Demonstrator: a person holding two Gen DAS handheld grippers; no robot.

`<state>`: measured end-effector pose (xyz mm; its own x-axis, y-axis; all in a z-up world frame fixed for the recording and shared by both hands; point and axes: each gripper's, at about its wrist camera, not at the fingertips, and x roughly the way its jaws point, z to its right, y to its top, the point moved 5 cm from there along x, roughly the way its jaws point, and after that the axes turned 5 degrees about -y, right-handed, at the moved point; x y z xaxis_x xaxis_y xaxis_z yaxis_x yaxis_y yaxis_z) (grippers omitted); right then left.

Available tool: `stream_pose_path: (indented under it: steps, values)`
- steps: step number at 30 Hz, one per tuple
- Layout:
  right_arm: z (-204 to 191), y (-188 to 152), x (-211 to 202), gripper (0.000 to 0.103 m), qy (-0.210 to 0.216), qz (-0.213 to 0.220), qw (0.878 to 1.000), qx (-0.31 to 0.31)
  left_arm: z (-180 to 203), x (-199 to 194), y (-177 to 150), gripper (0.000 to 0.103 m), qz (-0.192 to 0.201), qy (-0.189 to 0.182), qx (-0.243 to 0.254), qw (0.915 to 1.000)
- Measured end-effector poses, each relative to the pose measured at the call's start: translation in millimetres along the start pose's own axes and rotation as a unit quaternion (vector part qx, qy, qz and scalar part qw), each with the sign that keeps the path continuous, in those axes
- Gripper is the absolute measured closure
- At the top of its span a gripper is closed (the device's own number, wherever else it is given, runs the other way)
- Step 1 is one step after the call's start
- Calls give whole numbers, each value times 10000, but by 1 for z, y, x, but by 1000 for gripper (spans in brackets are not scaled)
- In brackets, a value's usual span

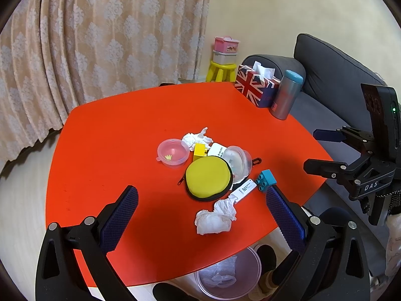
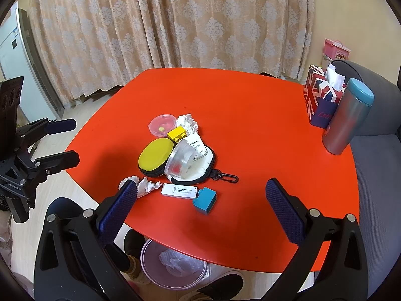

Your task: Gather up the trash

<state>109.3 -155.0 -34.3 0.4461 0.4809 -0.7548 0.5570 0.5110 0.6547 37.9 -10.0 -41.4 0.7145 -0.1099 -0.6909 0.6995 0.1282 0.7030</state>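
A crumpled white tissue (image 1: 214,217) (image 2: 147,185) lies near the front edge of the red table (image 1: 120,125) (image 2: 255,120). A second crumpled tissue (image 1: 196,138) (image 2: 188,123) sits behind the pile of objects. A clear bin (image 1: 258,271) (image 2: 151,273) with a plastic liner stands on the floor under the table's front edge. My left gripper (image 1: 201,189) (image 2: 74,140) is open, above the near tissue and holding nothing. My right gripper (image 2: 200,184) (image 1: 313,151) is open too, empty, over the table's front.
The pile holds a yellow round pouch (image 1: 208,178), a tipped clear cup (image 1: 238,160), a pink-tinted lidded tub (image 1: 173,153), yellow brick (image 1: 199,150), blue brick (image 1: 267,179) and white stick (image 1: 244,189). A flag tissue box (image 1: 255,85) and tumbler (image 1: 287,95) stand far right. Feet show by the bin.
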Motion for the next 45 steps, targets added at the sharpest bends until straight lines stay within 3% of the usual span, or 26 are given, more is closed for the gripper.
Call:
stream_pose_path:
  steps: [21, 39, 41, 43, 45]
  values:
    - [10, 1, 12, 3, -58, -101, 9999, 62, -2, 2, -1, 5, -10, -40, -18, 10000]
    - [0, -28, 86, 3, 49, -941, 9945, -456, -9, 11, -10, 5, -127, -59, -163, 9998]
    - [-2, -31, 93, 5, 93, -1018, 9936, -479, -10, 12, -12, 5, -152, -61, -175, 9997]
    - [-3, -34, 99, 25, 100, -1110, 9925, -509, -11, 13, -12, 5, -171, -61, -189, 9997]
    - [-3, -37, 104, 33, 97, -1202, 9913, -533, -12, 14, -13, 5, -189, -62, -202, 9996]
